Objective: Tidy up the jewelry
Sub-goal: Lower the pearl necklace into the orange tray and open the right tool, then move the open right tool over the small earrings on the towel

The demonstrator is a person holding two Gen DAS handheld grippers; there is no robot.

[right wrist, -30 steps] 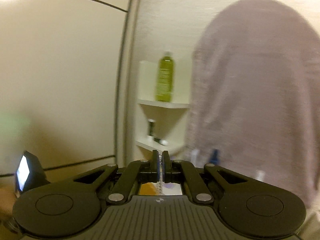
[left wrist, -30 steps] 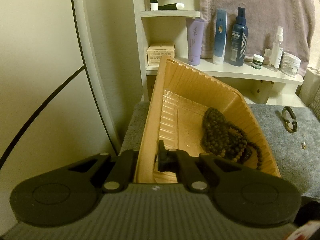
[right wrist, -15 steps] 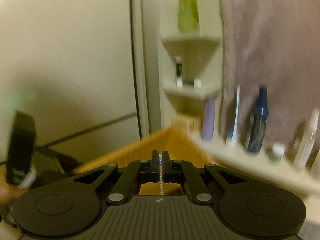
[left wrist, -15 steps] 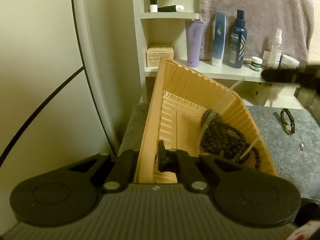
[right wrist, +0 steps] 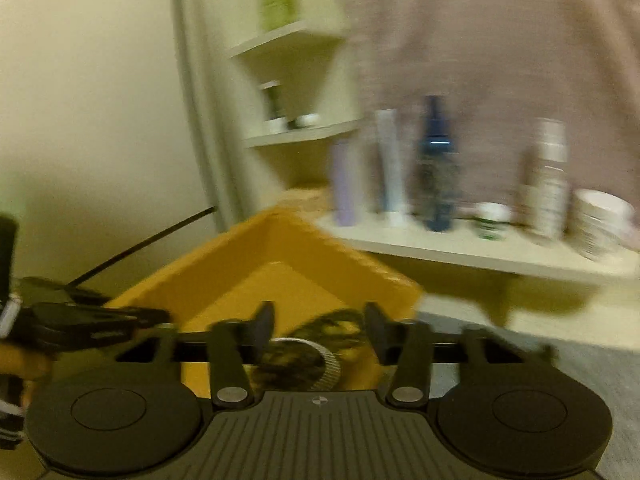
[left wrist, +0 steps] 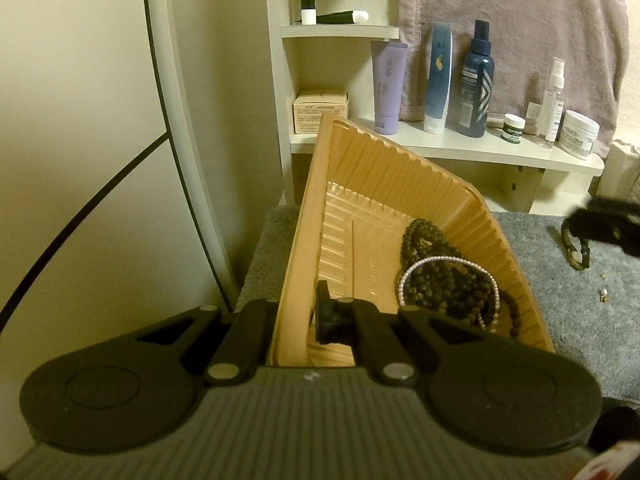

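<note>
- In the left wrist view we see the left gripper point(left wrist: 296, 316) with its jaws pinched on the near wall of the orange tray point(left wrist: 384, 184), one finger outside the wall and one inside.
- The tray sits tilted on a grey mat point(left wrist: 560, 300), its far corner raised toward the white shelf point(left wrist: 460, 152).
- Inside the tray, at its lower right side, lies a heap of dark beads point(left wrist: 448, 280) with a pearl strand point(left wrist: 440, 262) looped over it. This view shows both sharply.
- Only this view shows what lies outside the tray: a dark bracelet point(left wrist: 576, 252) on the mat to the right, and a small pale piece point(left wrist: 603, 293) near it, too small for us to name.
- At the right edge a blurred black shape hangs above the bracelet; we cannot tell what it is.
- The right wrist view is blurred. There the right gripper point(right wrist: 320, 324) has its jaws spread apart and opening, with nothing pressed between them.
- Through that gap we see the tray point(right wrist: 280, 256), the dark beads point(right wrist: 328, 320) and the pearl strand point(right wrist: 324, 360) below.
- Only the right view shows the left gripper point(right wrist: 120, 320) from outside, at the tray's left rim.
- Both views show bottles point(left wrist: 476, 84) on the shelf before a hanging towel point(left wrist: 520, 20).
</note>
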